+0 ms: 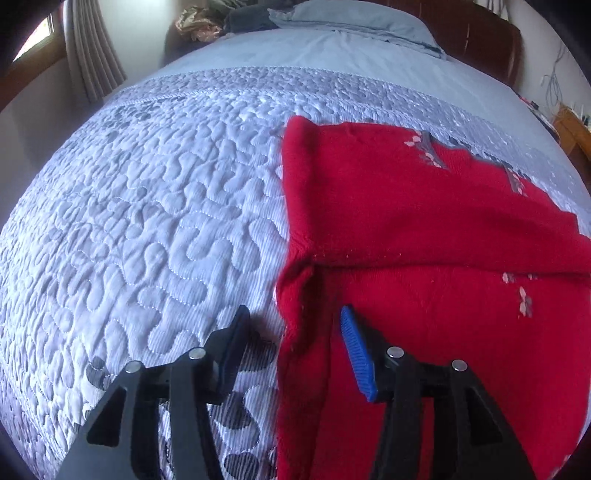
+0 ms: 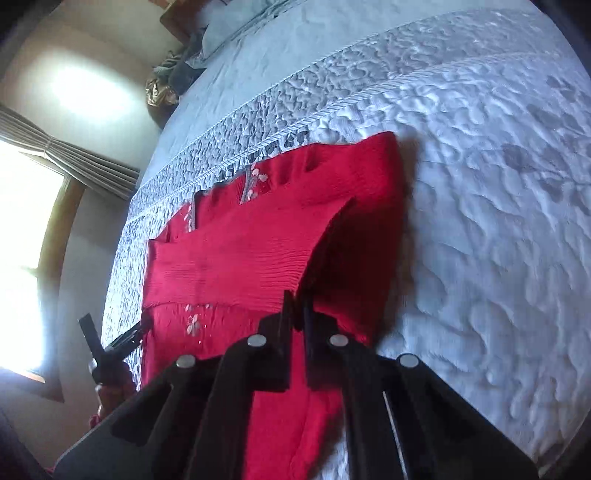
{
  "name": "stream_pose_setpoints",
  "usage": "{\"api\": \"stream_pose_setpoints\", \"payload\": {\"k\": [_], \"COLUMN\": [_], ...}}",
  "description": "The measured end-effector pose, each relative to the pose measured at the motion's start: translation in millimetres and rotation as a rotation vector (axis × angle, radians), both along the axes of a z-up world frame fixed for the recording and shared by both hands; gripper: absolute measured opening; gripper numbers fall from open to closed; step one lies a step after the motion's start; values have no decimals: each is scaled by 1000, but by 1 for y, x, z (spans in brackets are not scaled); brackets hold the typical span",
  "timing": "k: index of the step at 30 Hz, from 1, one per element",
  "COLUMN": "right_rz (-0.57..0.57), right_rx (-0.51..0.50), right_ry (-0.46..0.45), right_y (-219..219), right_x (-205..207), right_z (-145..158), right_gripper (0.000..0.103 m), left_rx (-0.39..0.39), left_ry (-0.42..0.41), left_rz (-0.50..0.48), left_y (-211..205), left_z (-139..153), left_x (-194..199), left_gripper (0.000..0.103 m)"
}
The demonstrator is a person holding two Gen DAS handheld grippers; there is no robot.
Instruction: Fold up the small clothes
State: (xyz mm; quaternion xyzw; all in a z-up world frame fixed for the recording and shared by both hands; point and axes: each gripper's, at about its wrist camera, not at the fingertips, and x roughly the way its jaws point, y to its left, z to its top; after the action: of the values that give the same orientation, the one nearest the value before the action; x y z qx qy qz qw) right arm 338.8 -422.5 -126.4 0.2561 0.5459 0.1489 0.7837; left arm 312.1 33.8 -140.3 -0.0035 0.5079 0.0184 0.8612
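Currently my right gripper (image 2: pixel 297 308) pinches the red sweater (image 1: pixel 424 229) fold on the quilted bed (image 1: pixel 166 203), keeping it lifted; left gripper (image 1: pixel 291 332) gapes over the near edge, ready to grab.

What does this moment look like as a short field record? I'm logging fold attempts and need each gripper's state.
garment: red sweater, small floral motifs, part folded over itself
surface: quilted bedspread on a bed
left gripper: open, fingers straddling the sweater's left edge, not closed on it
right gripper: shut on a lifted fold of the sweater's ribbed part
background: pillow at the head of the bed, curtain by a window
fold status: not finished
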Motion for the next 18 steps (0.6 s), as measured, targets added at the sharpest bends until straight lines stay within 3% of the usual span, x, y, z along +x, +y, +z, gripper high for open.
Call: {"api": "stream_pose_setpoints", "payload": {"k": [3,6,9,11,18], "right_rz": [-13,-53,-80,-68,94], "right_rx": [-82,-2,25,-41,-34], "right_ry": [107,122,52,39,104], "right_y": [-6,-11,-14,-8,34], "right_x": [5,5,-13,-37,-188], "right_z": [-25,-34,-18,-9,-14], "right_gripper": [4,4,25,41,42], "left_rx": [31,28,-12,-26,-20], "left_ry": [-3,7,46,75,152], "left_rz": [-23,-20,-10,-8,-40], "left_y": [-4,-3,5,14,42], "left_z": [-5,-6,2,5,17], "left_x": [-1,2,-8,-23,-115], "left_gripper": [55,56,56,59,64]}}
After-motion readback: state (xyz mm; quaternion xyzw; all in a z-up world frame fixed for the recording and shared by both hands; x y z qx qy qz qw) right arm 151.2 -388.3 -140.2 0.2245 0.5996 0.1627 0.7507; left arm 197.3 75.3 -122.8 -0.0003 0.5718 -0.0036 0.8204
